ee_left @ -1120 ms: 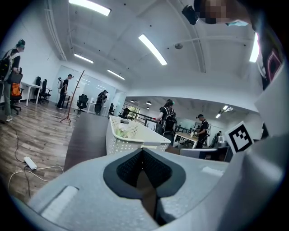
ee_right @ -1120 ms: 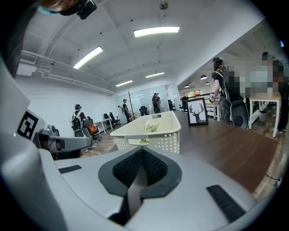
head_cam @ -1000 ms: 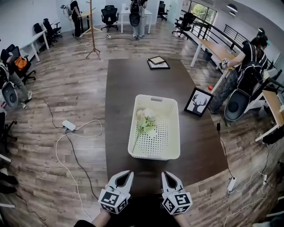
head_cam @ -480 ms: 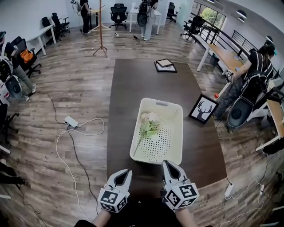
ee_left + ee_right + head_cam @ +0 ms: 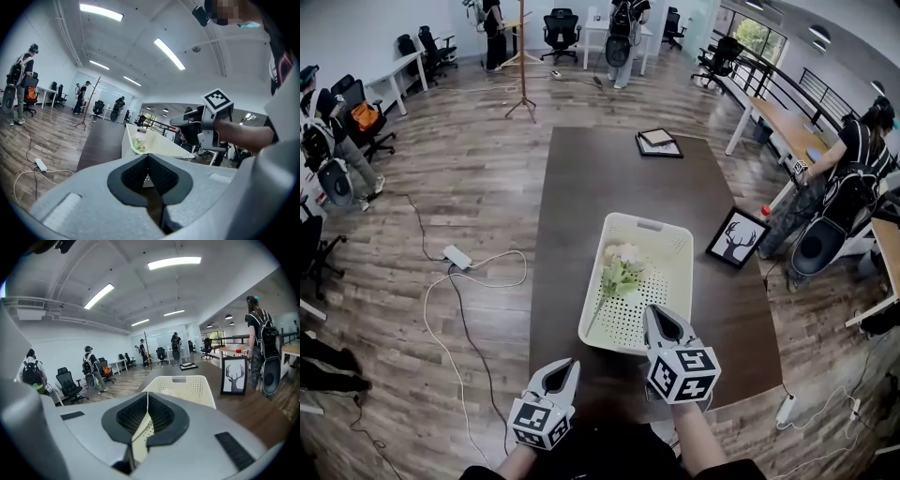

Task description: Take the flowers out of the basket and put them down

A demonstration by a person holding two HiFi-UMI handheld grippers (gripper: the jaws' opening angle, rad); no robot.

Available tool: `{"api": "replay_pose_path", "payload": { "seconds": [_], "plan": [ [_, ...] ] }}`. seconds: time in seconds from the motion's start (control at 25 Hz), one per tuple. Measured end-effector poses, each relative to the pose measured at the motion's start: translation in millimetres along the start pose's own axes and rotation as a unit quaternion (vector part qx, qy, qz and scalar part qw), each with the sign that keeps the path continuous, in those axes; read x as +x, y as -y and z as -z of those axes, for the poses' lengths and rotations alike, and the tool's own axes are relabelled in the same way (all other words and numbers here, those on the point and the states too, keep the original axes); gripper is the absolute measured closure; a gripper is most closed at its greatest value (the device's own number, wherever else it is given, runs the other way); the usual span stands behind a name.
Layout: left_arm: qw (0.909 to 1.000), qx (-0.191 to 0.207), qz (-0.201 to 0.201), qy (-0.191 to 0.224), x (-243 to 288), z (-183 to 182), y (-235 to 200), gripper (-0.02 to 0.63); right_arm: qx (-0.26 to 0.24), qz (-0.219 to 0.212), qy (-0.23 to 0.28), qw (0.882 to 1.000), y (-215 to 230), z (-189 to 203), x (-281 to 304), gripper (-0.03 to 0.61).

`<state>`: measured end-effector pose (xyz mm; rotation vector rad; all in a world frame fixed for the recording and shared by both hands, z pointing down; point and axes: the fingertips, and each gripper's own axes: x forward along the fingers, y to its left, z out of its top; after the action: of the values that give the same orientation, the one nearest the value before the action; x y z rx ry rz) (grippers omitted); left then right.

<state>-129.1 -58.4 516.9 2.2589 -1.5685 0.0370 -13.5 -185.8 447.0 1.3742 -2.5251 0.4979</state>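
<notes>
You're working in bright, even light from ceiling strip lights (image 5: 174, 261). Fisheye bends your picture edges; shadows are soft.

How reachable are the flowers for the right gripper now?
Probably yes: right gripper is at the near rim of the open-topped basket, flowers lie uncovered inside, nothing between. Jaws are shut, must open first.

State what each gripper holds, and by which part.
Nothing. Both the left gripper and right gripper are shut and empty; the flowers lie in the basket.
</notes>
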Motion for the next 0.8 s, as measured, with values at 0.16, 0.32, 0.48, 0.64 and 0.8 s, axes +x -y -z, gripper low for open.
{"api": "replay_pose_path", "payload": {
  "seconds": [0.16,0.32,0.48,0.64,0.8],
  "plan": [
    [1.0000,-0.002,-0.004,0.000,4,0,-1,0.604,0.018,-0.016,-0.017,1.000,4,-1,22,0.543],
    [0.9999,-0.009,-0.012,0.000,6,0,-5,0.604,0.026,-0.021,-0.039,0.999,10,-2,44,0.520],
    [0.9996,-0.012,-0.025,0.003,4,-1,-15,0.604,0.038,-0.017,-0.051,0.998,15,1,63,0.485],
    [0.9991,-0.017,-0.039,0.000,4,1,-24,0.604,0.051,-0.019,-0.074,0.996,18,13,81,0.435],
    [0.9988,-0.020,-0.045,-0.003,6,2,-27,0.604,0.061,-0.024,-0.091,0.994,19,26,98,0.387]
  ]
}}
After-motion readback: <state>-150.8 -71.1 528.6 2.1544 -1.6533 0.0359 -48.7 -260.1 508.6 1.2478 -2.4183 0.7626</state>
